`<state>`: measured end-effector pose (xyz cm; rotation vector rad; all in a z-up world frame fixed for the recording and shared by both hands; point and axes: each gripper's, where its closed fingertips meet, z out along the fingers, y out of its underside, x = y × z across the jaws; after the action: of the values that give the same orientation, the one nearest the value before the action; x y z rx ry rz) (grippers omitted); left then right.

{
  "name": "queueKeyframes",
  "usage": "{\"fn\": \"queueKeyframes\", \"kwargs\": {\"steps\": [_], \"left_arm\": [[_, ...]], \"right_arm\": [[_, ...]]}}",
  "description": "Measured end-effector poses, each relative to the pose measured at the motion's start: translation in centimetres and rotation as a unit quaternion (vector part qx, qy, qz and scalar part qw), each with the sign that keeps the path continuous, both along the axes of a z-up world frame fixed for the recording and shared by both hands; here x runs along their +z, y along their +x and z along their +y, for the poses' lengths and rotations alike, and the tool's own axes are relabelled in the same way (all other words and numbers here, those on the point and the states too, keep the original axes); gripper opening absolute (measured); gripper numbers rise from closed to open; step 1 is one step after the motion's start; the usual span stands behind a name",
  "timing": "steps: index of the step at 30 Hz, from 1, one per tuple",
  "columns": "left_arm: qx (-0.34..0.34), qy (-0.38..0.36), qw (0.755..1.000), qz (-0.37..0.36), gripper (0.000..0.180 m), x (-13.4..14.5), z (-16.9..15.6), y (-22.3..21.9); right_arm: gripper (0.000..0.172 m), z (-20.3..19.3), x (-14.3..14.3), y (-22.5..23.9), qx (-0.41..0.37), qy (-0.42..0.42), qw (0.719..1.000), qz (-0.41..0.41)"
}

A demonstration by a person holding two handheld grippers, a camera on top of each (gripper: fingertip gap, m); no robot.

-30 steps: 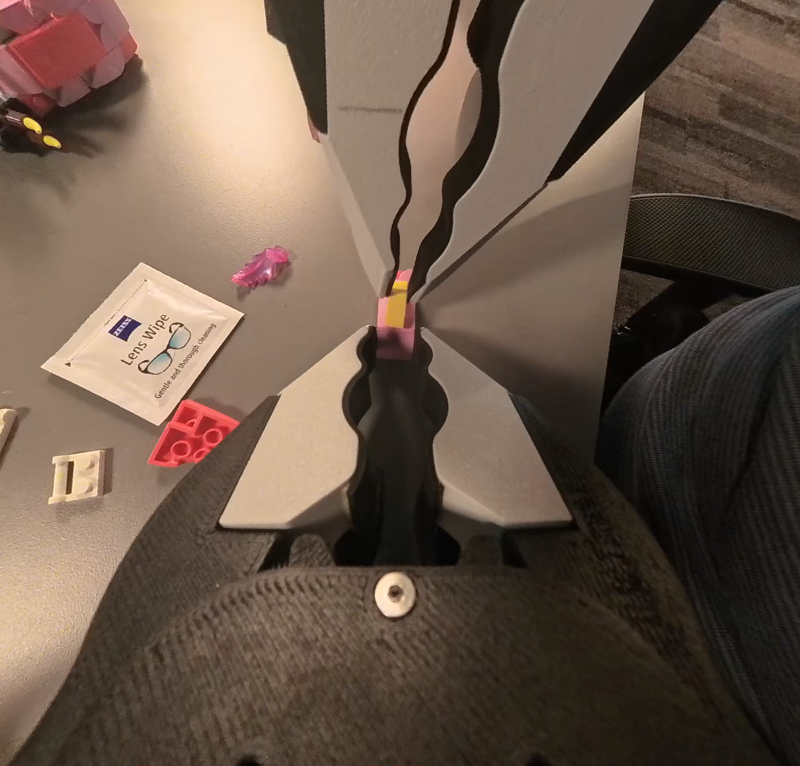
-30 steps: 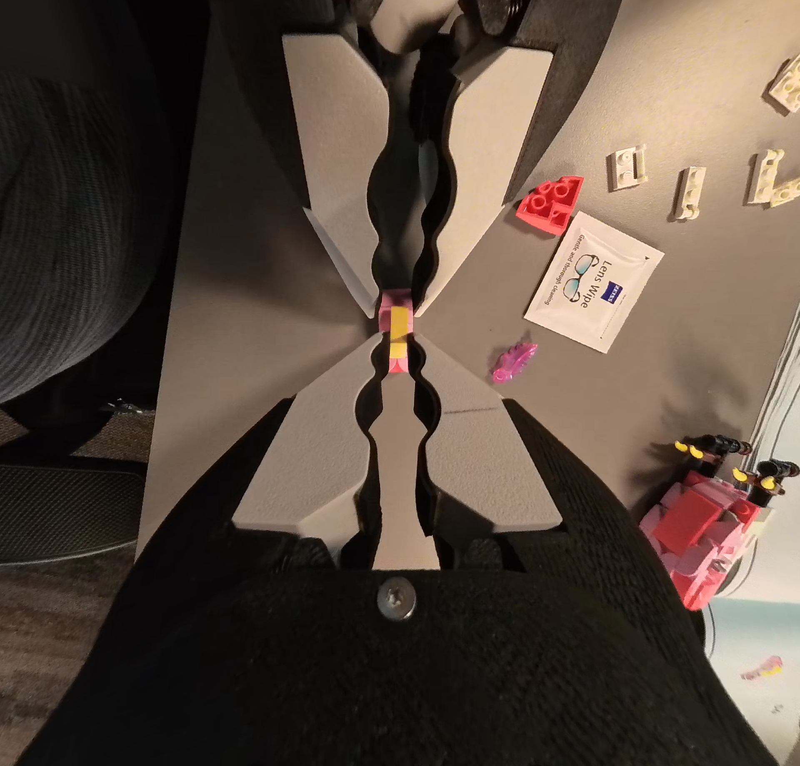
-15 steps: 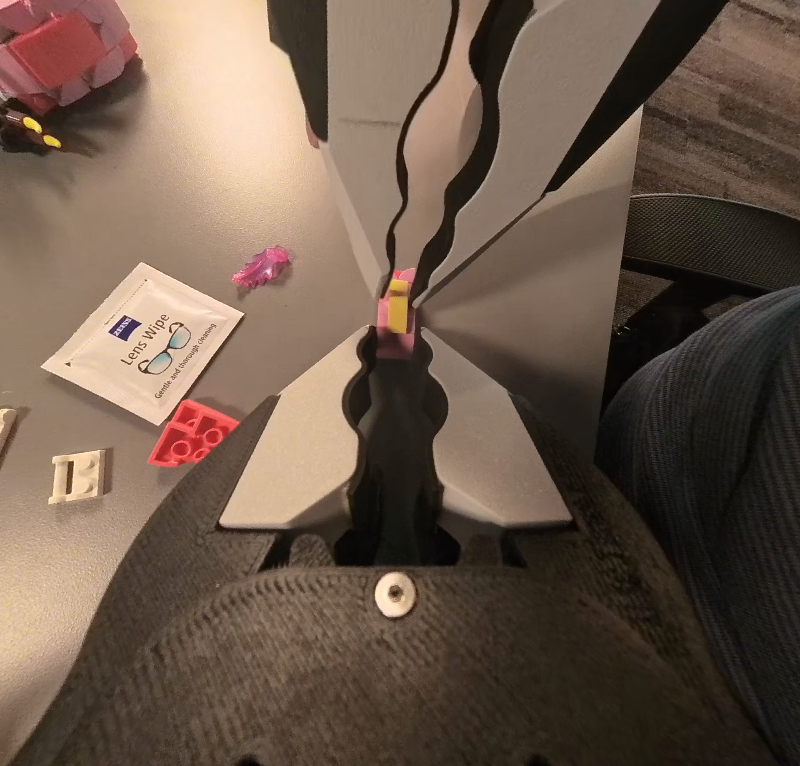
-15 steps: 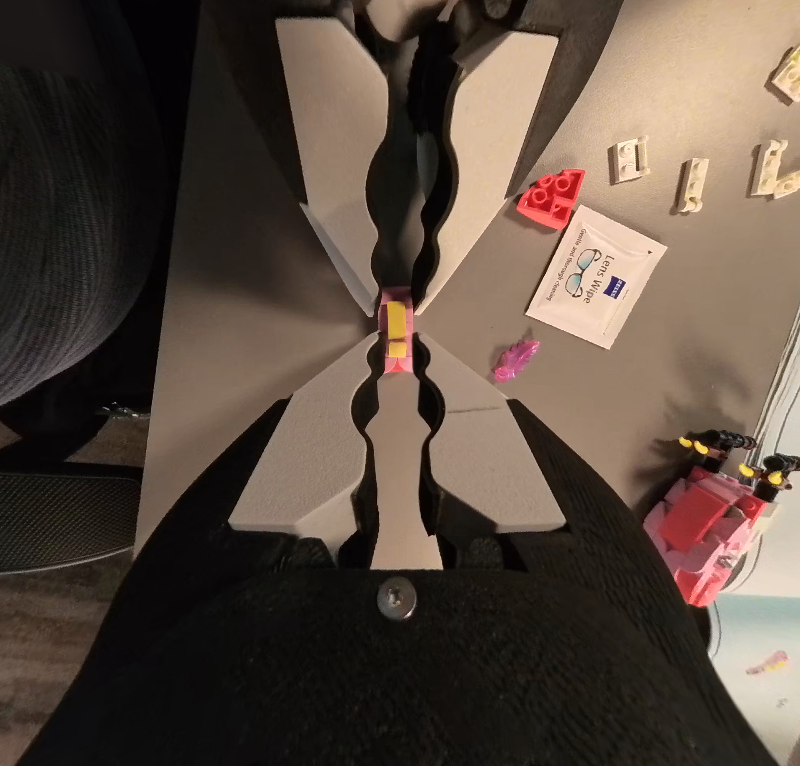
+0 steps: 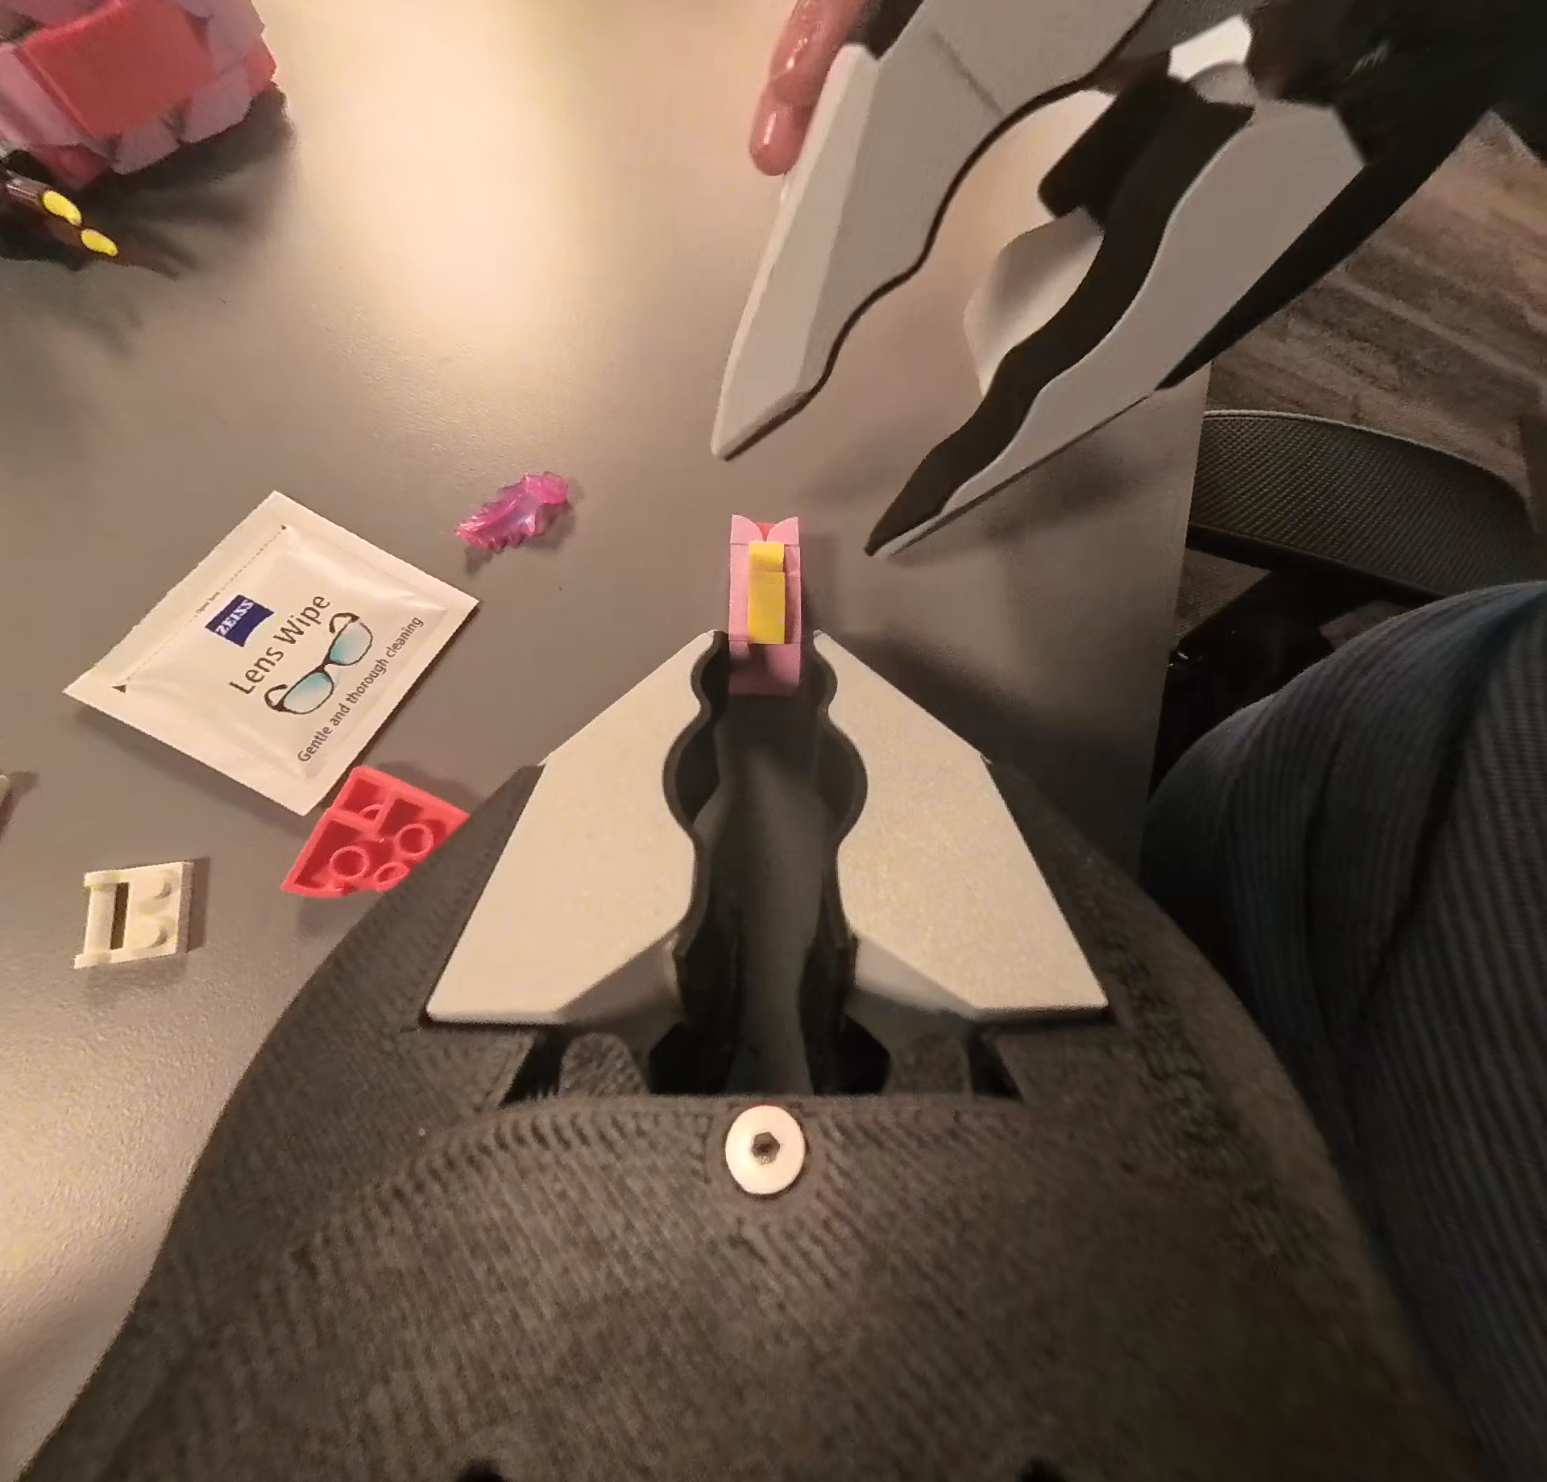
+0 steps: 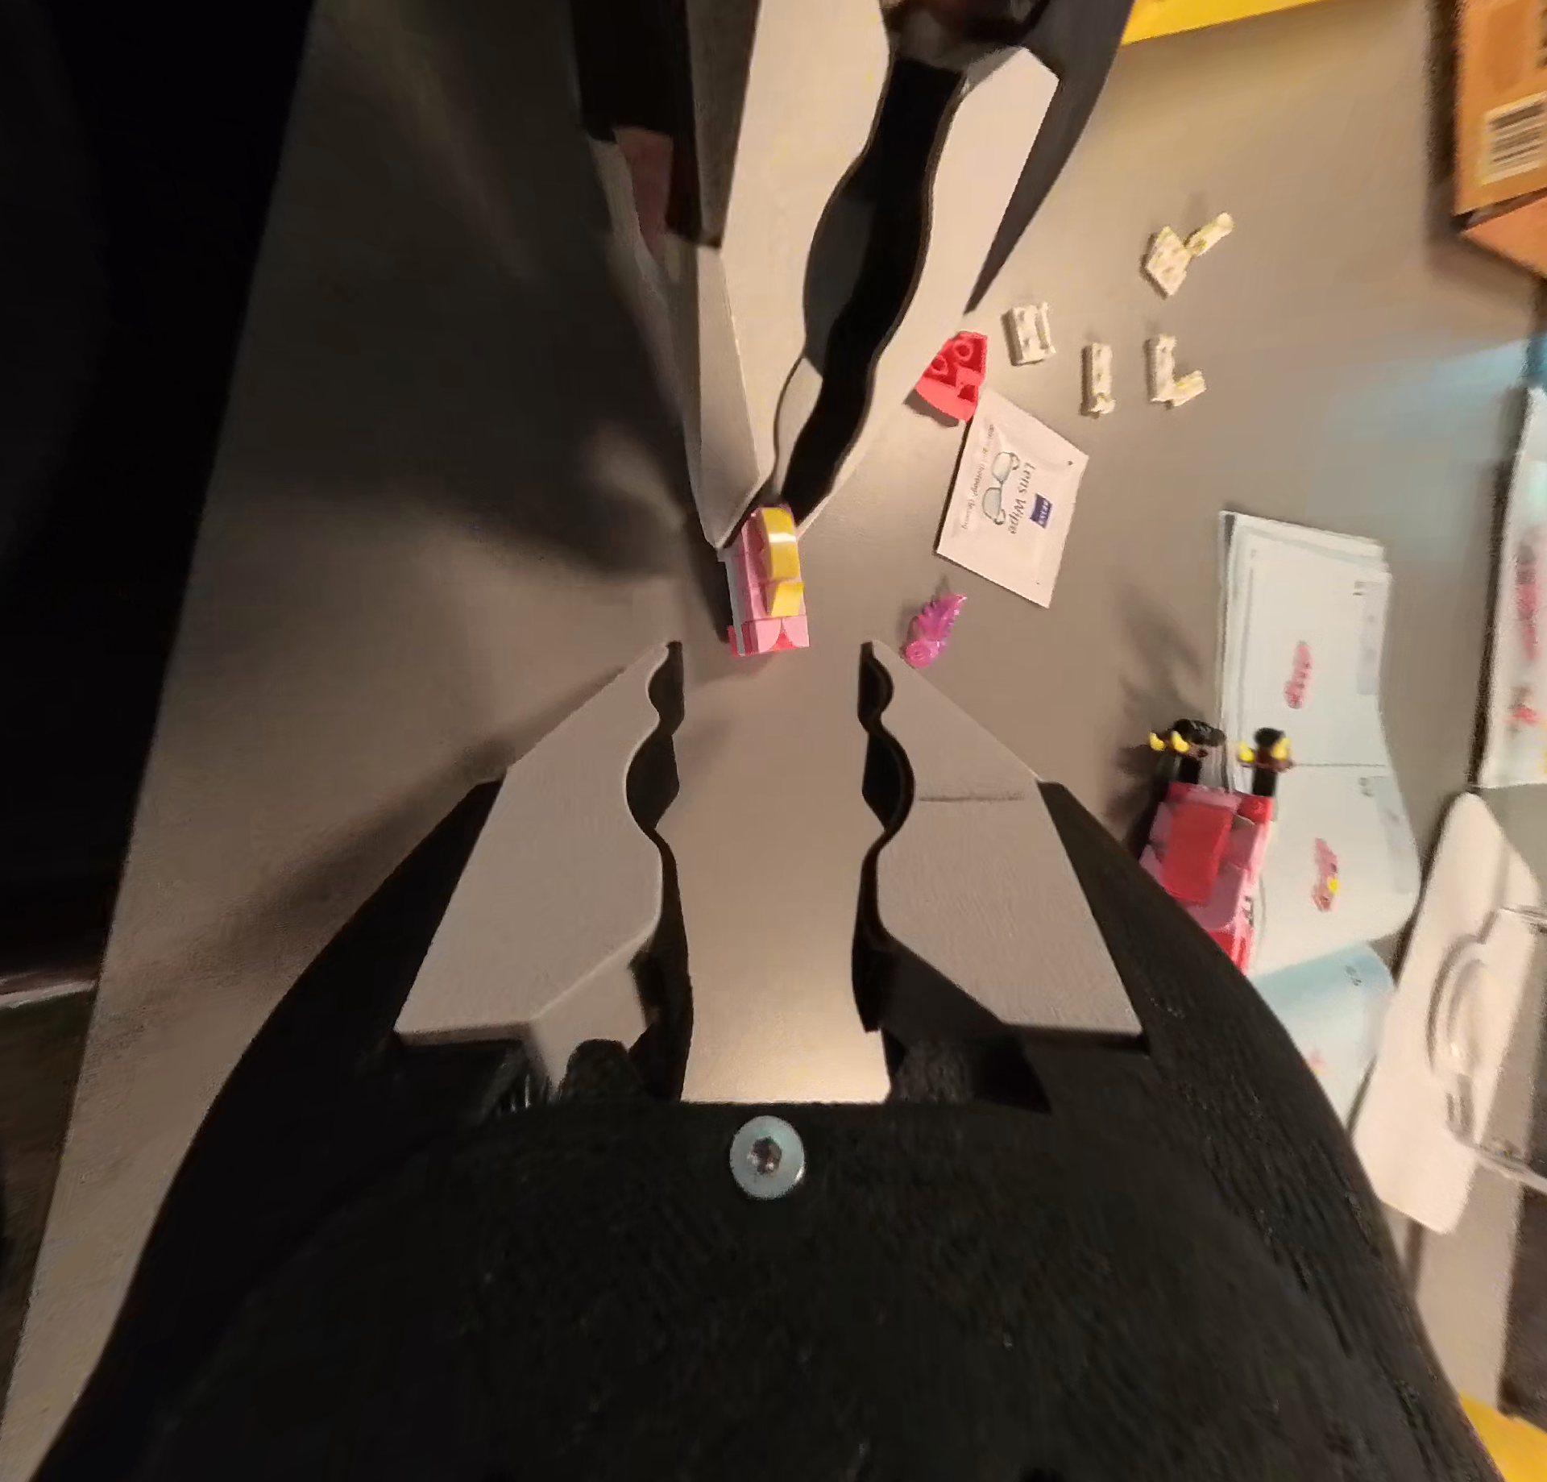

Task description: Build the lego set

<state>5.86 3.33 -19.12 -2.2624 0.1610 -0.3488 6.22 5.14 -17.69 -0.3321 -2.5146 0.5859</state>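
My left gripper (image 5: 766, 646) is shut on a small pink brick assembly with a yellow strip (image 5: 766, 596), held just above the grey table (image 5: 502, 270). Its far end sticks out past the fingertips. My right gripper (image 6: 770, 651) is open and empty, with the assembly (image 6: 770, 588) a short way beyond its tips and untouched. In the left wrist view the right gripper (image 5: 804, 496) hangs up and to the right of the assembly, jaws spread. In the right wrist view the left gripper (image 6: 766, 529) pinches the assembly's far end.
On the table lie a white wipe sachet (image 5: 268, 663), a translucent pink piece (image 5: 515, 512), a red wedge brick (image 5: 372, 839), a white bracket (image 5: 138, 910) and a pink and red model (image 5: 125, 77). Several white pieces (image 6: 1097, 370) and paper sheets (image 6: 1306, 646) lie farther off. A person's leg (image 5: 1381, 856) is past the table edge. My left and right fingertips are right by each other.
My right gripper opened, let go of the pink and yellow assembly and drew back from it. My left gripper kept its hold and stayed in place.
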Motion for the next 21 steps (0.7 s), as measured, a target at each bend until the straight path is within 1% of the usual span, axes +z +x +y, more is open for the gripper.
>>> {"fn": "queueKeyframes", "kwargs": {"steps": [4, 12, 16, 21], "left_arm": [[0.001, -0.002, 1.000, 0.003, 0.016, 0.0, 0.0, 0.0], [0.007, -0.003, 1.000, 0.001, 0.016, 0.0, 0.1, -0.1], [0.012, -0.003, 1.000, 0.000, 0.016, 0.0, 0.2, -0.2], [0.013, -0.003, 1.000, -0.003, 0.016, 0.0, 0.3, -0.4]], "right_arm": [[0.046, 0.0, 0.2, -0.1, -0.010, -0.018, 0.999, 0.049], [0.047, -0.1, 1.6, -1.0, -0.006, -0.040, 0.992, 0.123], [0.051, -0.3, 1.5, -1.2, -0.009, -0.075, 0.989, 0.130], [0.051, -0.2, 1.4, -1.1, -0.008, -0.078, 0.986, 0.149]]}}
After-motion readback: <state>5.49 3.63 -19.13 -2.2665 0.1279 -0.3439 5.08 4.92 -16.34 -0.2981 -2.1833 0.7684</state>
